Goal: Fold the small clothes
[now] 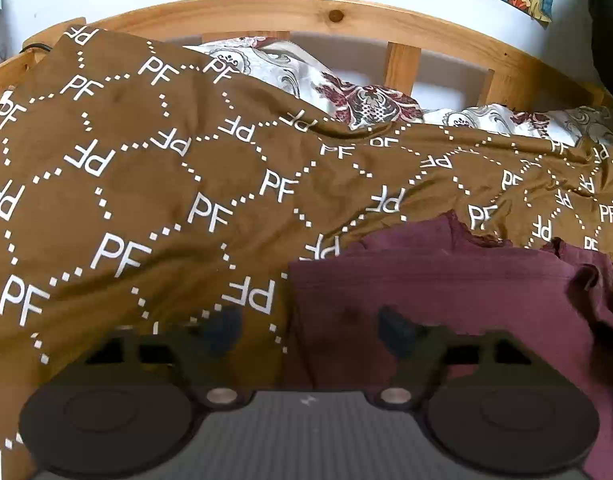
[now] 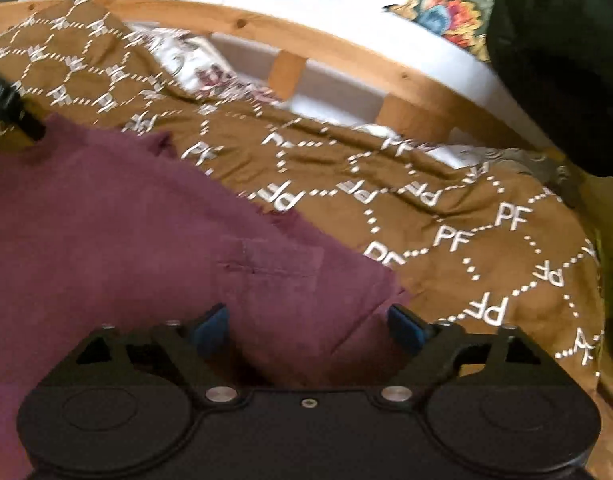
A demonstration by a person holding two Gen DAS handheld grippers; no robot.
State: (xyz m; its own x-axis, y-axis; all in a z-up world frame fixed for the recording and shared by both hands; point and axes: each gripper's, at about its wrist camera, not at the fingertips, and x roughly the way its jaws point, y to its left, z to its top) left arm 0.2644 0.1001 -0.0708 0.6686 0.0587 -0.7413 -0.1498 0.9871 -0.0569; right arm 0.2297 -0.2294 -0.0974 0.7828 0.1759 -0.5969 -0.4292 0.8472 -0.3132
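Observation:
A maroon garment (image 1: 446,292) lies spread on a brown bedspread (image 1: 154,184) printed with white "PF" letters. In the left wrist view my left gripper (image 1: 310,330) is open, its jaws straddling the garment's left edge, one pad over the bedspread and one over the cloth. In the right wrist view the same garment (image 2: 118,232) fills the lower left, a chest pocket (image 2: 270,258) showing. My right gripper (image 2: 308,330) is open over the garment's right part, nothing held between its blue pads (image 2: 212,326). The left gripper's black tip (image 2: 14,108) shows at the garment's far left corner.
A wooden headboard rail (image 1: 306,14) with slats runs behind the bed. A white floral pillow (image 1: 346,96) lies under the bedspread's top edge. A dark bulky object (image 2: 562,64) and a colourful cloth (image 2: 450,12) are at the far right.

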